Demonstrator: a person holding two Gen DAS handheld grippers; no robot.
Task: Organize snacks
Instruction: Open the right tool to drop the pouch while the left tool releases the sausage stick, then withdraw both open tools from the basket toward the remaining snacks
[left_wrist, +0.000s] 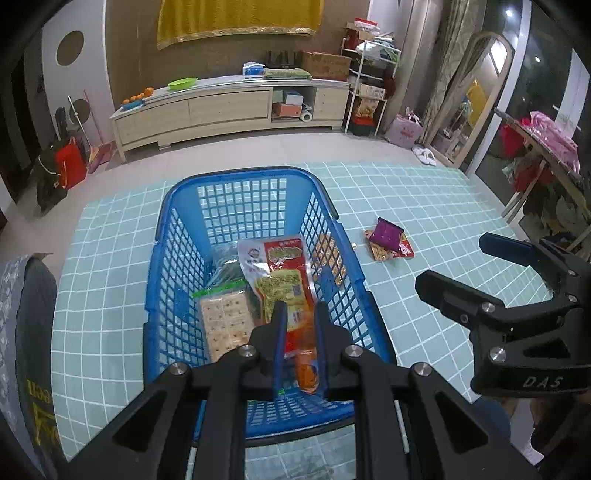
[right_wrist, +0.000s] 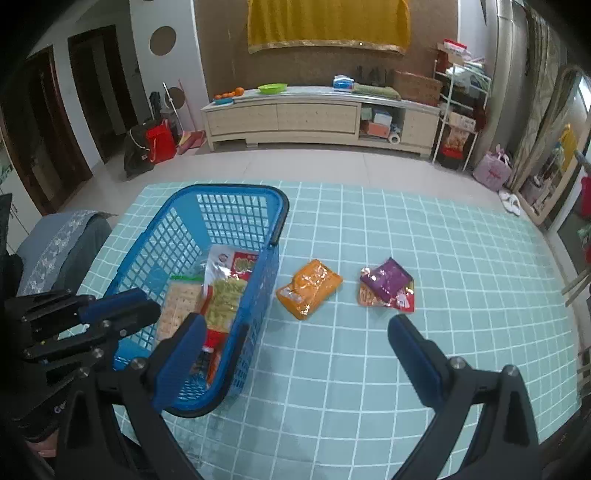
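I'm holding a long red-and-orange snack packet (left_wrist: 295, 291) pinched at its near end in my left gripper (left_wrist: 300, 314), jaws nearly closed, hanging it inside the blue basket (left_wrist: 255, 173) over the crackers (left_wrist: 223, 321). My right gripper (right_wrist: 295, 332) is gaping wide, empty, with the orange packet (right_wrist: 309, 287) and purple packet (right_wrist: 386, 278) lying just beyond it.

My left claw (left_wrist: 300, 321) covers the red packet's (left_wrist: 284, 273) lower end, and the packet labels (all tiny print) stay unreadable.
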